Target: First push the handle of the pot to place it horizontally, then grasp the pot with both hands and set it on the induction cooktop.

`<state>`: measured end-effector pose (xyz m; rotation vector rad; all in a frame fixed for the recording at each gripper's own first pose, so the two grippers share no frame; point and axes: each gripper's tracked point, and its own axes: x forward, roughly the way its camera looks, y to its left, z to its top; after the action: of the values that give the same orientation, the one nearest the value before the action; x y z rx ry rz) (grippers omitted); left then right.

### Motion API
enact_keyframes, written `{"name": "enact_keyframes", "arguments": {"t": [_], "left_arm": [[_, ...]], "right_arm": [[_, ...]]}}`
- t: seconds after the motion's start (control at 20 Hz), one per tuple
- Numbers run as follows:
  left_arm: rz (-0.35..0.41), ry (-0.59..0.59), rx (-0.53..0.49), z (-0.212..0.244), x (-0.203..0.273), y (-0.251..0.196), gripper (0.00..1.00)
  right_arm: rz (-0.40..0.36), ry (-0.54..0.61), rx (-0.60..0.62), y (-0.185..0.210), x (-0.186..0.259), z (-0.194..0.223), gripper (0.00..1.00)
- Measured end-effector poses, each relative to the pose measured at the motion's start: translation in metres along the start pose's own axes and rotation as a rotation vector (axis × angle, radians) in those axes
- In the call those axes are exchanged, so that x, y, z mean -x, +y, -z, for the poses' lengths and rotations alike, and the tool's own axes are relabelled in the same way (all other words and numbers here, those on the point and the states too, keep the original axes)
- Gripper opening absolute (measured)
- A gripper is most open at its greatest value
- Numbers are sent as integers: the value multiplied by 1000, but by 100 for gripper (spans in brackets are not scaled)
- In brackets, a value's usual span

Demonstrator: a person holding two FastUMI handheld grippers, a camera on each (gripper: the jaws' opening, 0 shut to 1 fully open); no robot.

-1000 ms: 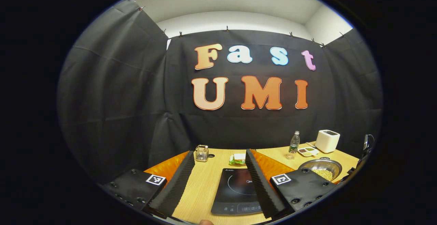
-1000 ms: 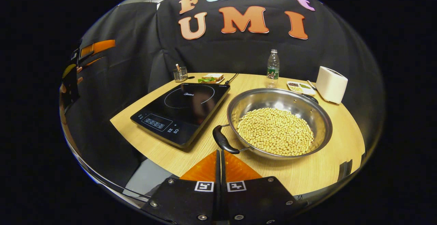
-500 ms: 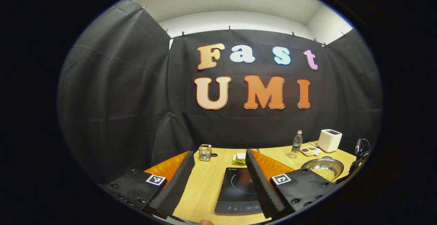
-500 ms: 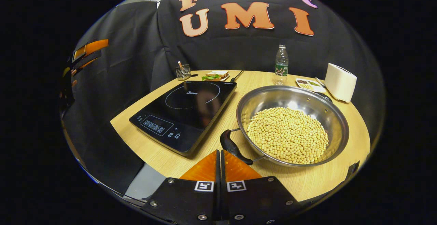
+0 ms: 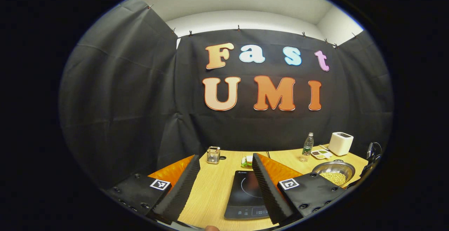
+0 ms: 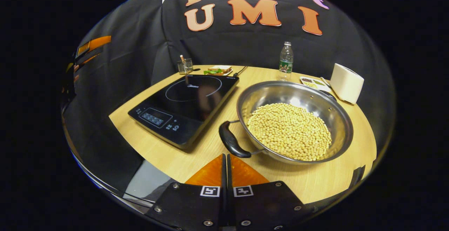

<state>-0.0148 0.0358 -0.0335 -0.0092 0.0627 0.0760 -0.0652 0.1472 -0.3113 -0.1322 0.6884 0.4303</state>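
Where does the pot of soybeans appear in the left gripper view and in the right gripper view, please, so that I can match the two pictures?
Left gripper view: the pot sits small at the lower right, just past that gripper's right finger.
Right gripper view: the pot is large, right of centre, its near handle just ahead of the closed fingers.
Shared landmark: the induction cooktop, to the pot's left in both.

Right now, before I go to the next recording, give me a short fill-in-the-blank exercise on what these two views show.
1. The pot holds pale ____.
2. The right hand-held gripper has its fingers ____, just short of the pot's black handle.
3. The pot sits on the table to the ____ of the induction cooktop in the right gripper view.
4. The left hand-held gripper is ____.

Missing words: beans; shut; right; open
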Motion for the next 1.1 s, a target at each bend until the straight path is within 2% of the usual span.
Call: {"name": "enact_keyframes", "arguments": {"t": [0.15, 0.75, 1.1], "left_arm": [[4, 4, 12, 4, 0, -2, 97], [-4, 19, 13, 9, -5, 2, 97], [-7, 19, -2, 12, -6, 2, 97]], "right_arm": [[-11, 12, -52, 1, -2, 1, 0], [-55, -9, -114, 21, -35, -27, 0], [-71, -48, -235, 30, -63, -44, 0]]}}
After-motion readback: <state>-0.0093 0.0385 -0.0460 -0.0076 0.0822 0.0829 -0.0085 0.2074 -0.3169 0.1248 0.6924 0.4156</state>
